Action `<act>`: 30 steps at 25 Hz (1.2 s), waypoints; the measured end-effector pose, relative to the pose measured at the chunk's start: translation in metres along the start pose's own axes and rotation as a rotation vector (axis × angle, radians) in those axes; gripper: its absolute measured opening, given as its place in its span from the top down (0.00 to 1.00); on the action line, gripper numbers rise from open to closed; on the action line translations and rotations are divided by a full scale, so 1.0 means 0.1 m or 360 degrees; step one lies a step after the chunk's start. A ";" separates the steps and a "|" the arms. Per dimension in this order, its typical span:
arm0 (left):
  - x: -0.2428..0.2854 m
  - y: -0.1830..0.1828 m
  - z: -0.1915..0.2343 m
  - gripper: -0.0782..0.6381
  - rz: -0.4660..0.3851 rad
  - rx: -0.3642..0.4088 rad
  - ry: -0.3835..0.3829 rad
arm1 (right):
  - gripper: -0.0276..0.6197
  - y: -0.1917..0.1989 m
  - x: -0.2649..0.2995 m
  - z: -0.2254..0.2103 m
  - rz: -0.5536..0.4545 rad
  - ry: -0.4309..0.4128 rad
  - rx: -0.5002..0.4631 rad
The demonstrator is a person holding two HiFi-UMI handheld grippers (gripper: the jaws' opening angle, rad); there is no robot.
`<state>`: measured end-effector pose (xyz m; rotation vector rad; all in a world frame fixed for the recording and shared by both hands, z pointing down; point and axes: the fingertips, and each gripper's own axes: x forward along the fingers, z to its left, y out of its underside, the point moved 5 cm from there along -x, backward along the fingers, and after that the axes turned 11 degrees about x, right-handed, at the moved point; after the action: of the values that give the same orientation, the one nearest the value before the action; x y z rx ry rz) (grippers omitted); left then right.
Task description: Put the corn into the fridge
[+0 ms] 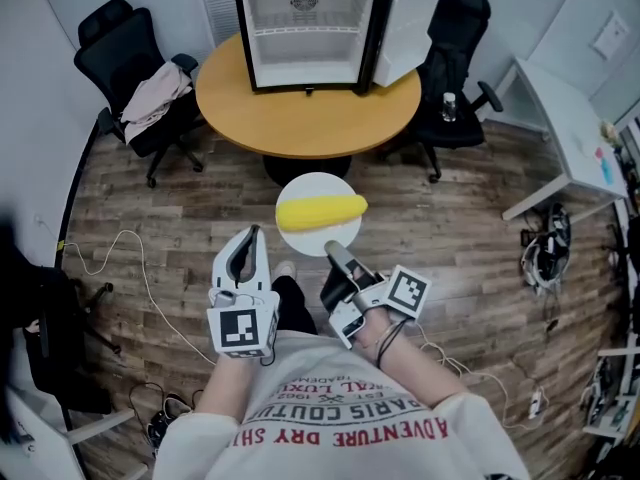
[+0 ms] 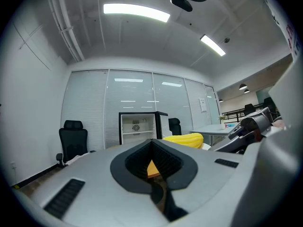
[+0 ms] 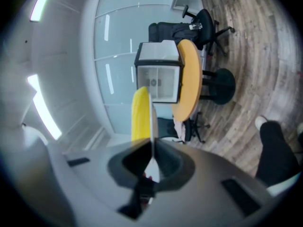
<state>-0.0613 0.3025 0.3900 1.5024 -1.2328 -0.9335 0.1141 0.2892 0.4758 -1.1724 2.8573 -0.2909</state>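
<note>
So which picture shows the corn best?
Head view: the whole corn lies on the plate. Left gripper view shows just a bit above the jaws; right gripper view, a strip beside the plate.

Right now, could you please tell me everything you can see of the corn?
The corn is one bright yellow cob without husk, rounded at one end and tapering toward the other. It lies on its side across a round white plate and touches nothing else. The right gripper is shut on the plate's near rim and holds it in the air above the wood floor, short of the round table where the fridge stands open.
</note>
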 end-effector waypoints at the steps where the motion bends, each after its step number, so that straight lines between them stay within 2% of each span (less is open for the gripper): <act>1: 0.07 0.01 0.05 0.86 0.0000 -0.0002 0.0002 | 0.90 -0.03 0.07 0.01 -0.0002 0.0005 -0.0001; 6: 0.52 0.08 0.27 0.86 -0.0005 0.0007 0.0034 | 0.90 -0.25 0.48 0.02 -0.0029 0.0039 0.0018; 9: 0.84 0.14 0.46 0.86 -0.0001 -0.0030 0.0059 | 0.90 -0.39 0.81 0.03 -0.0057 0.0045 0.0033; 18: 2.18 0.24 1.29 0.86 -0.0059 0.0001 0.0170 | 0.90 -0.93 2.02 0.23 -0.0169 0.0031 0.0034; 22: 2.70 0.30 1.62 0.86 -0.0037 -0.0065 0.0212 | 0.90 -1.17 2.52 0.27 -0.0232 0.0042 0.0049; 30: 3.28 0.46 1.83 0.86 -0.0020 -0.0007 0.0275 | 0.90 -1.59 3.08 0.31 -0.0289 0.0047 0.0099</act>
<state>-0.1801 -0.0569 0.3893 1.5551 -1.0969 -0.7959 0.0076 -0.0418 0.4859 -1.4294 2.7473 -0.4041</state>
